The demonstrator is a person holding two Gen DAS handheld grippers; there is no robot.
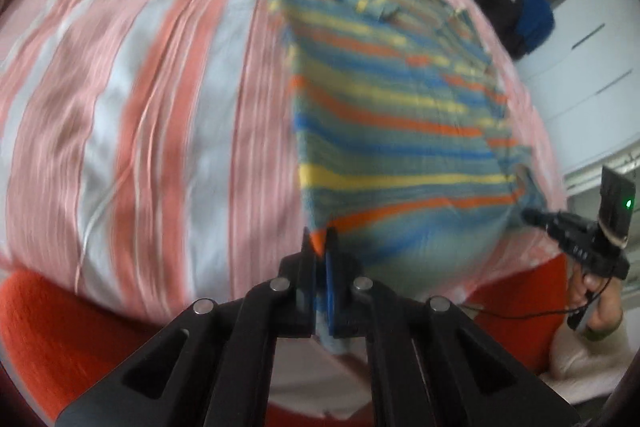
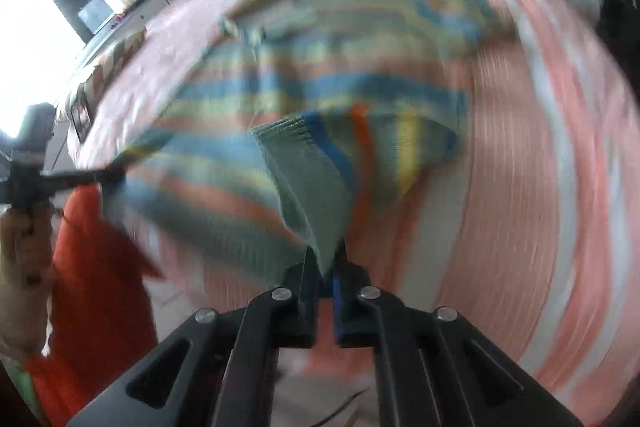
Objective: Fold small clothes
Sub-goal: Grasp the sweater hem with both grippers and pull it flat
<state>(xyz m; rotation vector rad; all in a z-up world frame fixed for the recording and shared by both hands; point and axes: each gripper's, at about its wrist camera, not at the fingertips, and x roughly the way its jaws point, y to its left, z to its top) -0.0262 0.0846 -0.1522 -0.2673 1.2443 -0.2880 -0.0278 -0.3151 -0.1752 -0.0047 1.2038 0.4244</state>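
Left gripper (image 1: pixel 319 239) jaws clamped on near hem corner of the small striped knit garment (image 1: pixel 400 107) (grey-green, blue, orange, yellow). Right gripper (image 2: pixel 326 255) jaws pinch the opposite corner. Garment stretches ahead of both jaws over the pink-and-white striped bedsheet (image 1: pixel 140 107).

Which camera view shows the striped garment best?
The left wrist view: the striped garment lies nearly whole and fairly sharp on the pink striped bedsheet. The right wrist view shows it blurred, with a sleeve folded over.

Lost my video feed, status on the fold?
Left gripper and right gripper both shut on striped garment's near edge. Nothing in the way on bed.
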